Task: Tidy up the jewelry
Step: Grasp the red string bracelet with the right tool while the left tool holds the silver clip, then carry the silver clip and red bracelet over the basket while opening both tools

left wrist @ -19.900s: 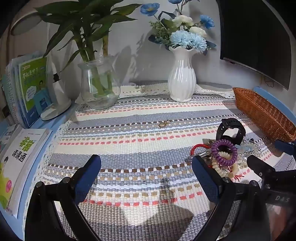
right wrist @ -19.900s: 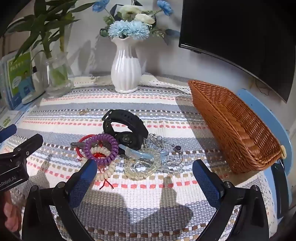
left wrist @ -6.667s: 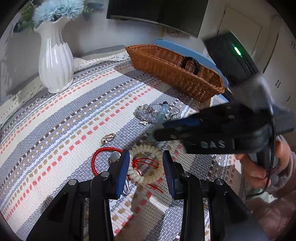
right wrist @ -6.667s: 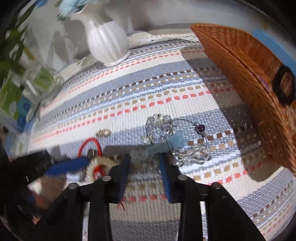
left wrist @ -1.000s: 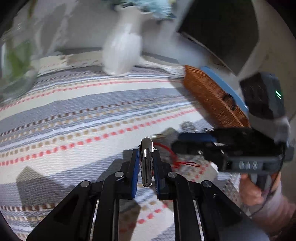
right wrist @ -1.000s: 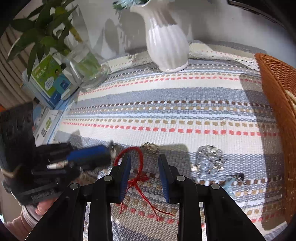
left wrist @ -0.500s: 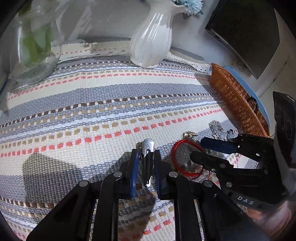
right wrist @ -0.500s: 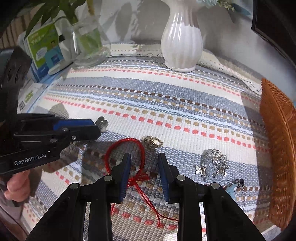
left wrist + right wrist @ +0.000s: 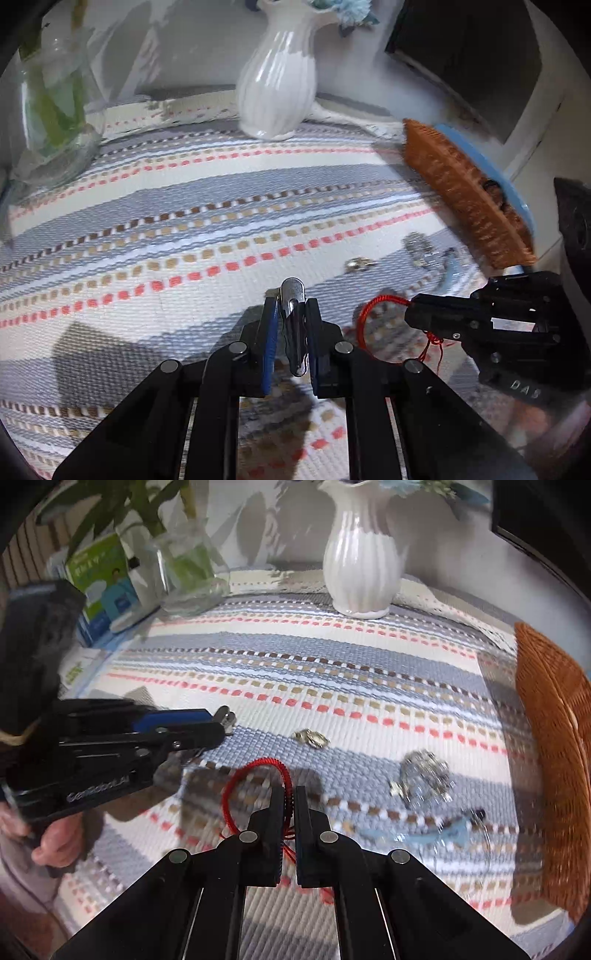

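Observation:
My left gripper (image 9: pixel 290 306) is shut on a silver metal hair clip (image 9: pixel 293 325) and holds it above the striped cloth; it also shows in the right wrist view (image 9: pixel 221 722). My right gripper (image 9: pixel 289 794) is shut on a red string bracelet (image 9: pixel 255 766), whose loop hangs lifted off the cloth; it also shows in the left wrist view (image 9: pixel 384 302). A small gold clasp (image 9: pixel 310 737), a silver chain heap (image 9: pixel 423 775) and a pale blue piece (image 9: pixel 421 836) lie on the cloth. The wicker basket (image 9: pixel 554 738) stands at the right.
A white ribbed vase (image 9: pixel 360 561) stands at the back centre. A glass jar with a plant (image 9: pixel 51 122) and books (image 9: pixel 103 579) are at the back left. A dark monitor (image 9: pixel 469 59) hangs at the back right. The striped cloth (image 9: pixel 184 206) covers the table.
My right gripper has closed on the red bracelet and lifted it. My left gripper still holds the clip and has turned slightly towards the basket.

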`<action>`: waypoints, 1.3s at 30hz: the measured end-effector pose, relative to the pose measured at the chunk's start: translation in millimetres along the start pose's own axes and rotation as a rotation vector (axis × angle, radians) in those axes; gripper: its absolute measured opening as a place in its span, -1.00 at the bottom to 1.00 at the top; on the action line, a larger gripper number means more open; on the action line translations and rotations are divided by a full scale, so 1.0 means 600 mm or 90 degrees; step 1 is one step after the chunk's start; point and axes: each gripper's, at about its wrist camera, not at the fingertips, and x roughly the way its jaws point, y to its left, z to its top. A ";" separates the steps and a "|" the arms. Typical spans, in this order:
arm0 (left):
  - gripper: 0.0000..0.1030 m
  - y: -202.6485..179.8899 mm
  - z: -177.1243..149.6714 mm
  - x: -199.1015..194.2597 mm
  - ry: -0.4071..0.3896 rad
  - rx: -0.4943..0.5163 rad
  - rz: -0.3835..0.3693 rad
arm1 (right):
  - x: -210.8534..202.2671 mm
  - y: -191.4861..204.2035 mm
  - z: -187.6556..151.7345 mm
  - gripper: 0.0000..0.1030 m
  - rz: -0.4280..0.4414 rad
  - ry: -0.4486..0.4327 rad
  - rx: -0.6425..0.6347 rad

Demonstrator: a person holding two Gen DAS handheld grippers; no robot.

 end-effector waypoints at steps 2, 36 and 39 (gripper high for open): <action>-0.74 0.000 0.000 -0.008 -0.007 -0.006 -0.051 | -0.023 -0.010 -0.008 -0.92 0.005 -0.011 0.015; -0.74 -0.057 0.025 -0.086 -0.036 0.026 -0.070 | 0.011 0.005 -0.026 -0.75 -0.072 0.055 -0.120; -0.74 -0.067 0.027 -0.081 -0.033 0.026 -0.066 | 0.005 0.008 -0.031 -0.93 -0.068 0.053 -0.115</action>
